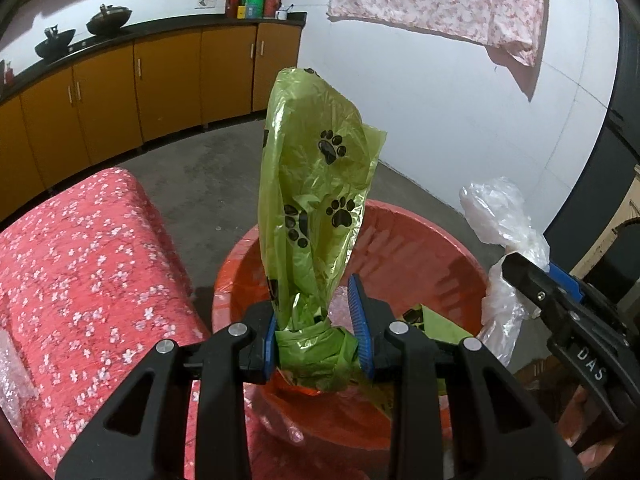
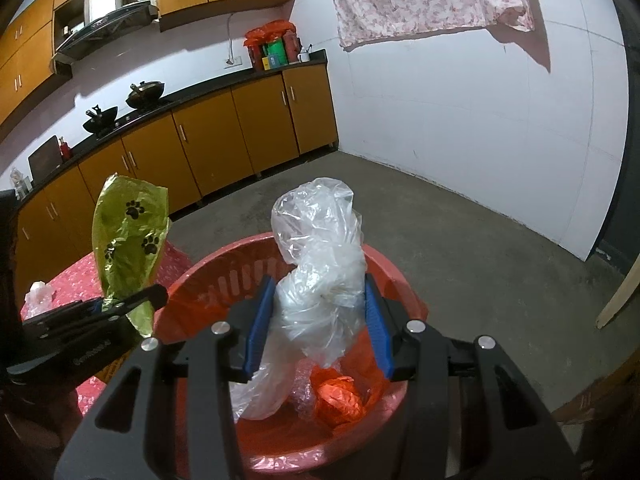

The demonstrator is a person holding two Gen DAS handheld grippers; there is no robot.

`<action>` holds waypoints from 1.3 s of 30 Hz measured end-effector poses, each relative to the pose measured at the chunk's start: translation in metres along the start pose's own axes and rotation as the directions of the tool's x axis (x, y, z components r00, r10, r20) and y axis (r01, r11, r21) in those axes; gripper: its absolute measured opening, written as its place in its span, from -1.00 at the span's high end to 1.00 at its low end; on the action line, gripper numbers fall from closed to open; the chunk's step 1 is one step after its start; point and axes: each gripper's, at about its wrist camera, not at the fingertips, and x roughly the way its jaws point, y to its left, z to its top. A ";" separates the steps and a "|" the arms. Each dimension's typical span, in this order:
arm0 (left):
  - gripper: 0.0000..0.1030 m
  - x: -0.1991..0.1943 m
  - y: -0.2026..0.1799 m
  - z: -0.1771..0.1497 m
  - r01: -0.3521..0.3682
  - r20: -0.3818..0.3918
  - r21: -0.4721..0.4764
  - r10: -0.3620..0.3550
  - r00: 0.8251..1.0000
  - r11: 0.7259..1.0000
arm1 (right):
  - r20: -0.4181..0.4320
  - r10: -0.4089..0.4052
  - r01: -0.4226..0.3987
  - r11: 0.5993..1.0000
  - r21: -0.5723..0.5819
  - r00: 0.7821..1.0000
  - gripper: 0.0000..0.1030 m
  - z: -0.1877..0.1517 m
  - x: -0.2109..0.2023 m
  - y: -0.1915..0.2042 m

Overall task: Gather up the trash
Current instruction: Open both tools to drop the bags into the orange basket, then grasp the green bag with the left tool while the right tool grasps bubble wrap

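While the left gripper (image 1: 320, 332) pinched the green paw-print bag (image 1: 316, 184) at its bunched lower end, the bag stood upright, long axis vertical, over the red basket (image 1: 436, 248). The right gripper (image 2: 320, 320) clamped the clear plastic bag (image 2: 320, 248), likewise upright above the basket, right of the green one.

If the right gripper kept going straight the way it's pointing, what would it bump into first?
Probably the red basket: its inside lies just ahead, below the right gripper, whose jaws hold the clear plastic bag. Depth is hard to judge.
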 end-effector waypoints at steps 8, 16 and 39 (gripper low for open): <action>0.39 0.008 -0.001 0.001 0.007 -0.011 0.012 -0.007 1.000 1.000 | 0.004 0.012 -0.012 1.000 0.010 1.000 0.15 0.003 0.006 0.001; -0.01 0.010 -0.001 0.001 0.007 -0.014 0.008 -0.007 1.000 1.000 | 0.016 0.042 -0.042 0.998 0.041 0.999 0.05 0.006 0.006 -0.003; -0.85 -0.056 0.044 -0.014 -0.142 0.082 -0.070 0.147 0.986 0.987 | 0.126 -0.089 0.093 0.995 -0.029 0.988 -0.91 0.005 -0.028 0.019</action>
